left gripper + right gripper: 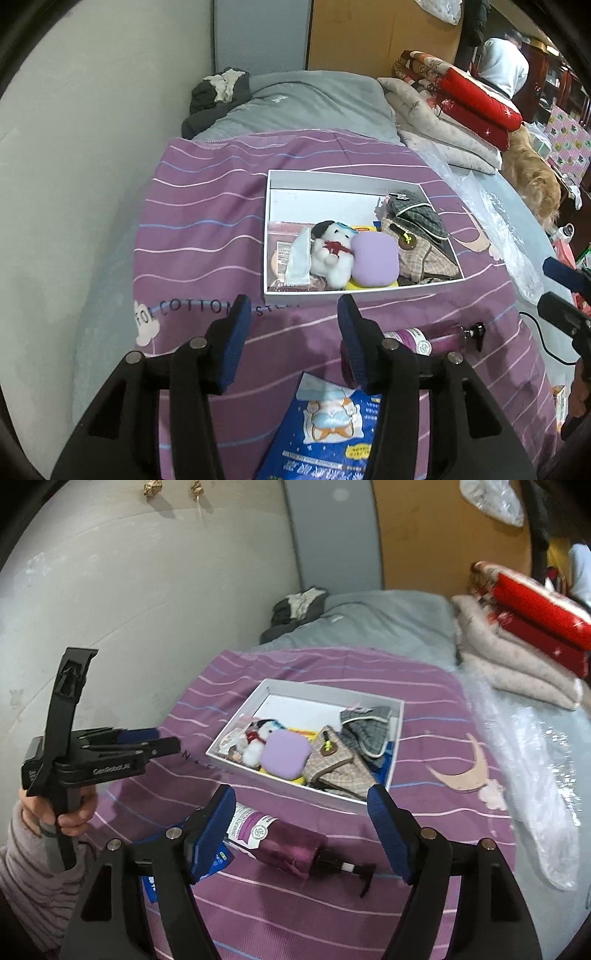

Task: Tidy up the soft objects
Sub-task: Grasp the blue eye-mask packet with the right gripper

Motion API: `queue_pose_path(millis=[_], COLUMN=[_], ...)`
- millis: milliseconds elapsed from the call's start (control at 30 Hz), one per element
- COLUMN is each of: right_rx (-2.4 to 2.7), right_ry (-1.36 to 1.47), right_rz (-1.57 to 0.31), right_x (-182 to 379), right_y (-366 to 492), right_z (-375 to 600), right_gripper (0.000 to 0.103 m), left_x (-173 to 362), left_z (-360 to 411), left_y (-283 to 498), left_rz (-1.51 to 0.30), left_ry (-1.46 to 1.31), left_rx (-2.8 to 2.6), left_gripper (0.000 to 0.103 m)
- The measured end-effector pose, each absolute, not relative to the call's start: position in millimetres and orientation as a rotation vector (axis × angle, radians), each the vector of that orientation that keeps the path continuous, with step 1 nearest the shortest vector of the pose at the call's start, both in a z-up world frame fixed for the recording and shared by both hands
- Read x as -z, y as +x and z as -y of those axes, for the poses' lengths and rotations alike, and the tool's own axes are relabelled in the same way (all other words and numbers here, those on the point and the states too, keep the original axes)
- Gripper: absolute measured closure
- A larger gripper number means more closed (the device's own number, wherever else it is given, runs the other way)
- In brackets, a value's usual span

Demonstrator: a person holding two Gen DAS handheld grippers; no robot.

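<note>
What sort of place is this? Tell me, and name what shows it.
Most likely a lived-in bedroom. The white box of soft things sits on a bed with a purple striped sheet, a grey pillow at its head, and folded quilts stacked beside it.

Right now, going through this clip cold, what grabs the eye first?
The white box in the middle of the purple striped bedspread, packed at its near end with a white plush toy, a lilac cushion and plaid fabric pieces. Nearer the cameras, a purple pump bottle lies on its side on the spread, in front of both open grippers.
</note>
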State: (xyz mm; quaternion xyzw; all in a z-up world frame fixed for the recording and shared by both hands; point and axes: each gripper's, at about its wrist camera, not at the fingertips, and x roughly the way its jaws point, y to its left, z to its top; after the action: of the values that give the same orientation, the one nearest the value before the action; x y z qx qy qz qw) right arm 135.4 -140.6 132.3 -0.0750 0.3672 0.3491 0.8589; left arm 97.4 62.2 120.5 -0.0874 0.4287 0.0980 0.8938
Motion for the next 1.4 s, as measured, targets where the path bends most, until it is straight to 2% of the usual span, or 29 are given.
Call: queue_pose_path(millis=[200,633,700,733,800,867,967,1267,1367,1400], right_rx=[-0.76,-0.868,-0.872,-0.874,-0.886,-0.902,-0.903,-0.888,-0.926,-0.942], right_ry=[-0.156,-0.043,0.001,0.026,0.087,0.144,0.163,0.16,0.226,0.237], right_rz=[-0.798,-1.024,-1.077,-1.107,-1.176,-1.26,-1.311,-1.415,-1.424,-1.425], right_x=[-135.9,-98.5,-89.1,-83.5,-70.2,-53.7,-36.4,4.4,8.2,9.4], right_y=[117.3,97.5,98.8,99.3,99.6,98.2,93.6,87.0,88.5,87.8], right_z=[134.0,108.7,108.7,108.8,108.6,105.5,95.7,63.4,51.3,45.5], right_gripper=[0.029,0.028,0.028,0.028,0.028,0.028,0.028,0.057,0.078,0.088], left_x=[-127.1,-110.5,-103.5,-98.3,-85.7,-69.2,-43.5,-18.4,-17.3,-17.4], left_z=[-53.2,-65.2,-68.3,-69.7,-72.0,-70.8,-66.6,-67.6,-70.2,-71.1], left_y=[83.4,49.4,45.1,43.3,38.6,35.4,34.7,30.8,30.9,30.3], left_rz=[-0.906,-0.955,-0.981,-1.001,-1.04,-1.087,-1.169,-1.212,-1.208,-1.206], left_ry=[-0.158,-0.175,-0.199,-0.208,-0.232,-0.244,-0.251,-0.274,-0.299,-0.306], left_rx=[-0.205,-0.18,-0.171,-0.167,-0.158,-0.142,-0.126,-0.105,-0.1,-0.1], left_gripper=[0.053,0.053,0.063,0.071,0.076,0.085,0.088,0.091,0.091,0.091])
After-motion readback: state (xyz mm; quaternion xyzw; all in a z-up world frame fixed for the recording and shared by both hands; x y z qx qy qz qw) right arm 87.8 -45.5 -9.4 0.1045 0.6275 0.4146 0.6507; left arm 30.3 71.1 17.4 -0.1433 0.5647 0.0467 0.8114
